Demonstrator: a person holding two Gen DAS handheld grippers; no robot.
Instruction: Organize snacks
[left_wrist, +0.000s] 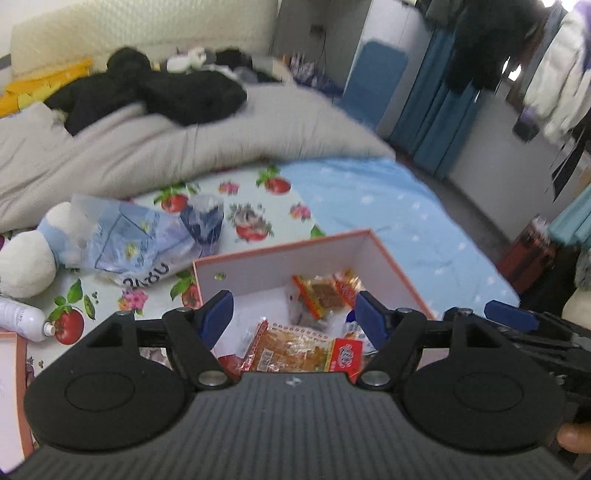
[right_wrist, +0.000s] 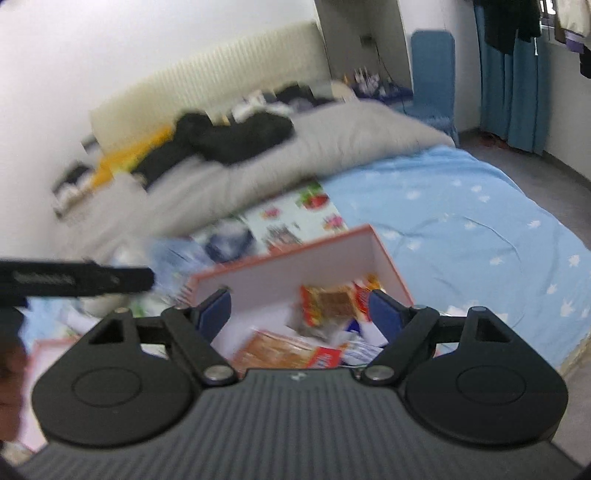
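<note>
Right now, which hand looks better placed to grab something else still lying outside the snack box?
Probably the left. The left gripper is open and empty, with the plastic bag just left of the box. The right gripper, also open, has only blue sheet on its side.

Little print can be read. On the crumpled clear plastic bag (left_wrist: 140, 243), lying just left of the pink box (left_wrist: 280, 258), dark characters are seen upside down near its lower edge; they cannot be made out with certainty. Inside the box, red and white print is borne by the red end of the orange snack packet (left_wrist: 295, 350), but it is too small and blurred to be read. On the white bottle (left_wrist: 22, 317), further left of the box, only faint grey lettering is seen.
</note>
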